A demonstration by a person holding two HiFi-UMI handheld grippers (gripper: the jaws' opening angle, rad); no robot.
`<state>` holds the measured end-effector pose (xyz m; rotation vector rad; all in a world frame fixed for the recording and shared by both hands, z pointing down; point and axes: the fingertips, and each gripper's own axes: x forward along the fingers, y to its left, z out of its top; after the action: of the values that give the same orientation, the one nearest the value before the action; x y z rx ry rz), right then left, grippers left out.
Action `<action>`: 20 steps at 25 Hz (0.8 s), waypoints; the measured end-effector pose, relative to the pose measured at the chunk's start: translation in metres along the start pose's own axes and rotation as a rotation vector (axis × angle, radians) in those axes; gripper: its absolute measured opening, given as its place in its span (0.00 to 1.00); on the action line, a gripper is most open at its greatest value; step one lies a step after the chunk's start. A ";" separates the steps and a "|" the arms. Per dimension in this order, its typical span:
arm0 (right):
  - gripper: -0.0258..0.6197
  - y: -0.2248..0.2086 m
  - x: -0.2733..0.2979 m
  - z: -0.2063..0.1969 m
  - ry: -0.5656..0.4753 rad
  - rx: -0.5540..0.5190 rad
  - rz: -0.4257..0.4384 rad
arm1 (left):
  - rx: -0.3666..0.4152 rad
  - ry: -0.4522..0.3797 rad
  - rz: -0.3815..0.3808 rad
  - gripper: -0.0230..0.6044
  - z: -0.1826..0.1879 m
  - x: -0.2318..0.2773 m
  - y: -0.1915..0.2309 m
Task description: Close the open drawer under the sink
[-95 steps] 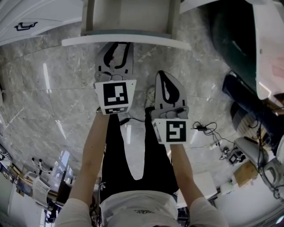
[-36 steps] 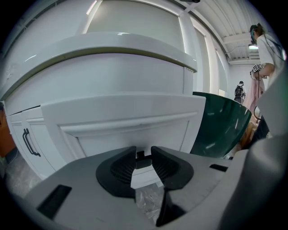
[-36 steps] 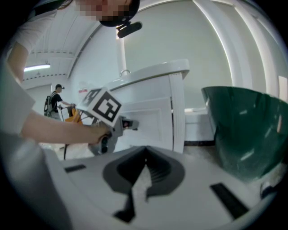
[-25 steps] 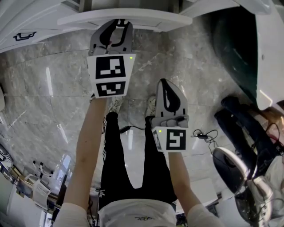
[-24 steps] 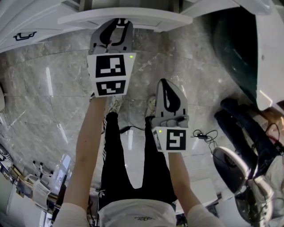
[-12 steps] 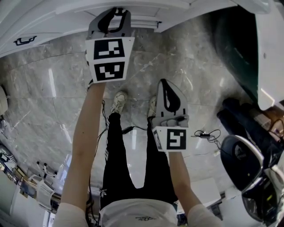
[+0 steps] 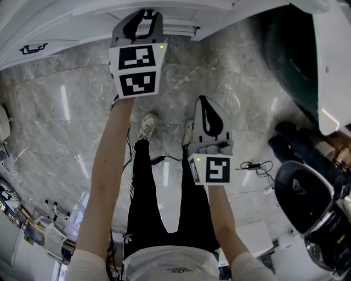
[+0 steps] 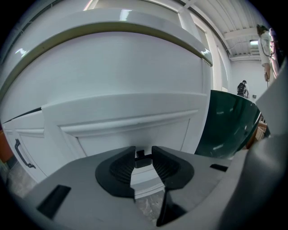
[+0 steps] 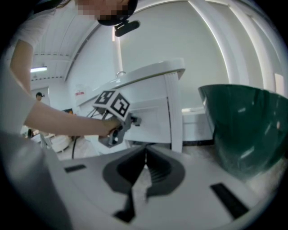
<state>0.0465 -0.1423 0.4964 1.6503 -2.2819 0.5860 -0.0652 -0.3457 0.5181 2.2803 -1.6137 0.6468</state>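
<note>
Under the sink counter, the white drawer is pushed in against the cabinet at 12 o'clock in the head view. No view shows whether it is fully home. The left gripper reaches out at arm's length to the drawer front. In its own view the left gripper has its fingers clenched on the small black drawer handle, which fills the gap between the tips. The right gripper hangs just right of centre in the head view, well apart from the drawer and over the grey marble floor. Its fingers are pressed together at the tips with nothing between them. From the right gripper view the left gripper shows at 10 o'clock, its tip against the drawer panel. A dark green tub stands at 2 o'clock in the head view, just beside the cabinet's right end. A black cupboard handle sits at 10 o'clock, and loose cables lie on the floor at 3 o'clock.
</note>
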 end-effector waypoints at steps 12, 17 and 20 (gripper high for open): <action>0.09 0.035 -0.023 -0.011 0.015 0.000 0.064 | 0.020 -0.058 -0.002 0.45 0.002 -0.019 -0.022; 0.09 0.045 -0.034 0.017 -0.018 -0.023 0.074 | -0.066 -0.066 0.034 0.46 0.011 -0.054 -0.021; 0.09 0.046 -0.048 0.034 -0.026 -0.029 0.057 | -0.091 -0.044 0.005 0.46 0.022 -0.088 -0.027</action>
<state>0.0190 -0.1057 0.4381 1.5931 -2.3518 0.5445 -0.0599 -0.2749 0.4554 2.2409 -1.6344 0.5169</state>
